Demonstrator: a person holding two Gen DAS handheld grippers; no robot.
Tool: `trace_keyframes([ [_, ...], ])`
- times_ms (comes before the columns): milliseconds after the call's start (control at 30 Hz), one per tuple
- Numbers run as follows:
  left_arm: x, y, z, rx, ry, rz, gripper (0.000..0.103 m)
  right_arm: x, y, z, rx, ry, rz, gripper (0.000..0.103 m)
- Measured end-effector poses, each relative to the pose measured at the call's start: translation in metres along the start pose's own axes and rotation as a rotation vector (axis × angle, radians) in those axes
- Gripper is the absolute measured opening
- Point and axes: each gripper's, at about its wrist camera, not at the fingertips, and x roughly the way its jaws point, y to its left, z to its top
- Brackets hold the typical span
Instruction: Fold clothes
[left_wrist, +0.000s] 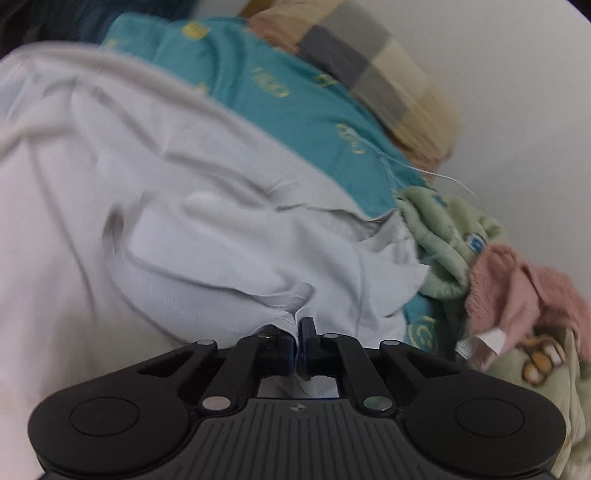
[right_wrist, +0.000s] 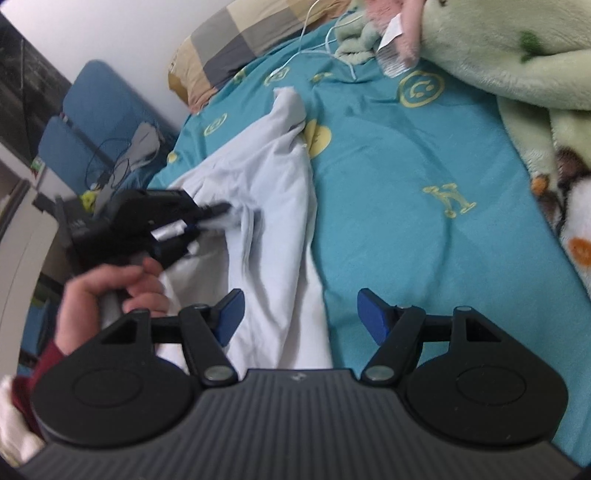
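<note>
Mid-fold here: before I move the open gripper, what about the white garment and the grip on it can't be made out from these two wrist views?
- Garment type: white garment is bunched in both views; bottom cut off by the right gripper body.
- Grip depth: left gripper is shut on a fold; its fingers hide how many layers.
- Right wrist view: left gripper tips motion-blurred.
- Green blanket runs off frame.

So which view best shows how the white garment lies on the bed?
The right wrist view: the white garment lies bunched lengthwise on the teal sheet, with the left hand-held gripper shut on it. The left wrist view is blurred and too close, showing only folds at the clamped fingertips.
</note>
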Motion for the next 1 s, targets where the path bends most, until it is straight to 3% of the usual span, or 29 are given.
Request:
trace_keyframes([
  [67, -0.018, 0.000, 0.015, 0.088, -0.036, 0.026, 0.004, 0.002, 0.006, -0.005, -0.021, 0.018, 0.014, 0.070],
  [167, -0.026, 0.013, 0.036, 0.142, -0.066, 0.121, 0.004, 0.007, 0.017, -0.011, -0.063, 0.031, 0.009, 0.070],
  [300, -0.012, 0.041, 0.035, 0.222, -0.034, 0.290, 0.004, 0.017, 0.023, -0.017, -0.101, 0.066, 0.001, 0.070],
  [333, -0.013, 0.050, 0.032, 0.205, -0.024, 0.285, 0.004, 0.019, 0.023, -0.018, -0.107, 0.073, -0.002, 0.070],
  [433, -0.028, 0.071, 0.022, 0.131, -0.027, 0.193, 0.005, 0.021, 0.025, -0.022, -0.119, 0.083, -0.015, 0.070],
  [533, -0.054, 0.094, 0.018, 0.071, -0.032, 0.097, 0.024, 0.021, 0.026, -0.025, -0.122, 0.086, -0.023, 0.070],
  [600, -0.076, 0.112, 0.021, 0.046, -0.071, 0.070, 0.035, 0.019, 0.026, -0.025, -0.125, 0.084, -0.018, 0.070],
  [633, -0.089, 0.124, 0.024, 0.024, -0.098, 0.059, 0.047, 0.019, 0.027, -0.025, -0.129, 0.084, -0.017, 0.070],
  [767, -0.124, 0.190, 0.045, -0.117, -0.209, 0.054, 0.063, 0.023, 0.034, -0.027, -0.150, 0.090, -0.013, 0.070],
  [867, -0.132, 0.245, 0.058, -0.289, -0.273, 0.092, 0.075, 0.028, 0.040, -0.025, -0.163, 0.086, -0.018, 0.070],
  [1000, -0.120, 0.308, 0.067, -0.529, -0.296, 0.102, 0.078, 0.037, 0.045, -0.022, -0.155, 0.087, -0.018, 0.070],
])
